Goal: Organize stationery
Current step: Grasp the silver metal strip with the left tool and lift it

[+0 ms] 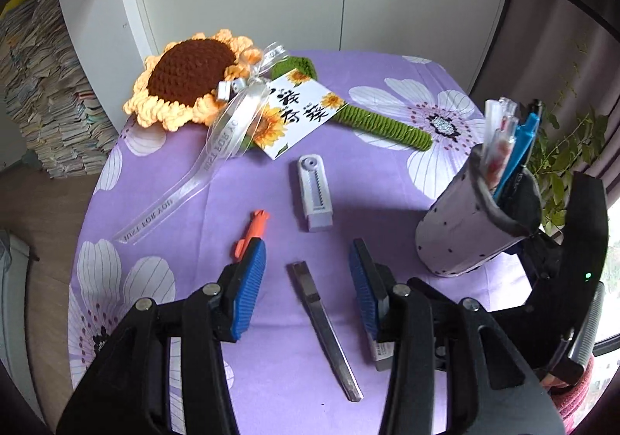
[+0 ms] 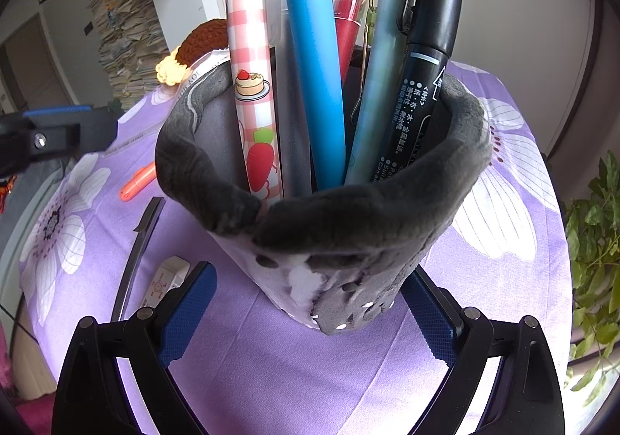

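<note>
Holding the soft grey pen cup steady, the right gripper hugs its sides. The left gripper hangs open over the thin metal blade on the purple flowered tablecloth, ready to grab.

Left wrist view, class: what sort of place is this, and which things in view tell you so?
Probably a room in a home, maybe a study corner. A floral purple tablecloth covers a small table, tall stacks of books stand by the white wall, and a leafy houseplant grows beside the window.
</note>
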